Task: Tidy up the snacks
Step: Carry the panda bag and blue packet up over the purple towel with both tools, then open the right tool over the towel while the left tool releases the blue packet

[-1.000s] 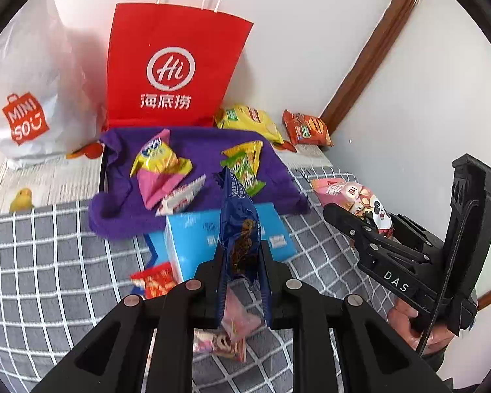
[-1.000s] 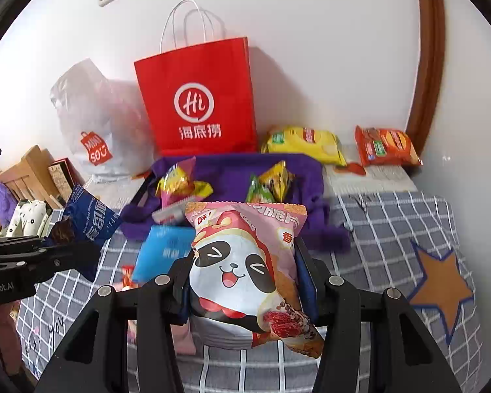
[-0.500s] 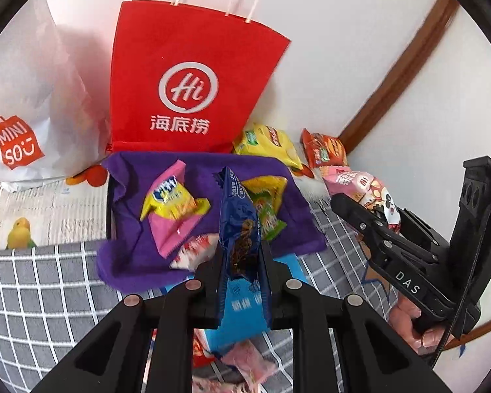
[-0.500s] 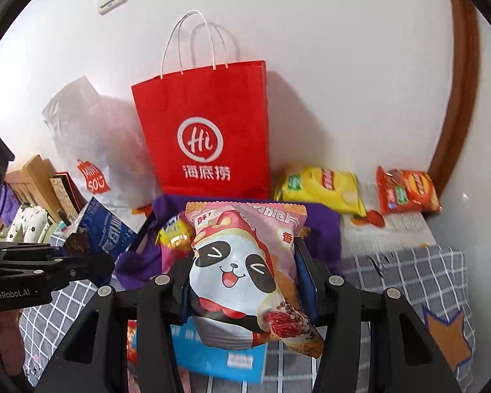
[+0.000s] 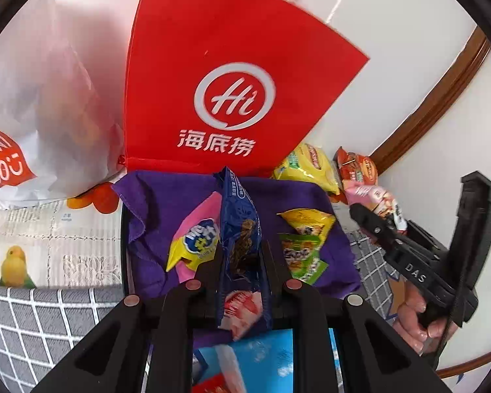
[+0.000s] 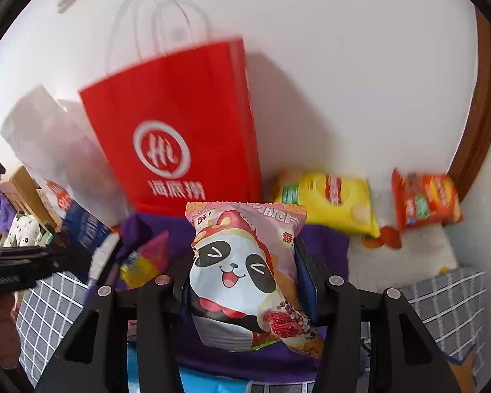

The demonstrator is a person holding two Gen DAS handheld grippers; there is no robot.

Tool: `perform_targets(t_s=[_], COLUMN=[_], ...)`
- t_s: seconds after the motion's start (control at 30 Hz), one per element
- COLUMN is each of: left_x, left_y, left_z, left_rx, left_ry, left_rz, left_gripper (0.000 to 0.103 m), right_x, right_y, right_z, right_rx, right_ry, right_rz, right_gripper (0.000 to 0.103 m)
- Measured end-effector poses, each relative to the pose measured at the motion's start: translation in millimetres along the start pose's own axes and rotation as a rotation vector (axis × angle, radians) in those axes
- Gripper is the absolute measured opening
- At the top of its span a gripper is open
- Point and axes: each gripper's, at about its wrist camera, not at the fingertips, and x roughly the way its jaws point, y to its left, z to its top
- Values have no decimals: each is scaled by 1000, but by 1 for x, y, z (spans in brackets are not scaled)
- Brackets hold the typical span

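My left gripper (image 5: 242,262) is shut on a dark blue snack packet (image 5: 239,216), held upright over the purple cloth bin (image 5: 154,203). My right gripper (image 6: 242,275) is shut on a pink panda snack bag (image 6: 239,262), also above the purple bin (image 6: 324,242); it shows at the right of the left wrist view (image 5: 370,196). In the bin lie a pink-yellow packet (image 5: 196,239), a yellow-green packet (image 5: 304,245) and a small red-white packet (image 5: 242,308). The red paper bag (image 5: 219,91) stands right behind the bin.
A white Miniso bag (image 5: 32,114) stands at the left by the wall. A yellow chip bag (image 6: 330,199) and an orange chip bag (image 6: 425,199) lie at the back right. A light blue box (image 5: 255,360) lies on the grey checked cover (image 5: 32,321).
Both grippers have moved forward toward the wall with their packets. The red bag and the purple bin are much nearer, and the packets now hang over the bin.
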Motion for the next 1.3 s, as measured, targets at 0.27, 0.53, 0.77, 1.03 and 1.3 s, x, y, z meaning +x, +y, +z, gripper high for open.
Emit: perform_targets(t_s=[0.27, 0.53, 0.77, 1.03, 1.3], left_x=[23, 48, 65, 74, 74], left_y=[20, 11, 3, 0, 3], left_z=[0, -7, -14, -15, -17], left_rx=[-14, 9, 28, 34, 27], left_ry=[31, 95, 131, 148, 155], left_rz=[-54, -90, -70, -57, -65], left_gripper=[16, 16, 16, 17, 19], right_x=[47, 66, 64, 50, 22], right_y=[-9, -5, -3, -6, -5], right_z=[-14, -29, -29, -21, -12], right_rx=[-17, -58, -90, -80, -73], right_ry=[102, 156, 162, 149, 75], right_rz=[3, -5, -11, -14, -15], right_gripper=[50, 51, 52, 68, 77])
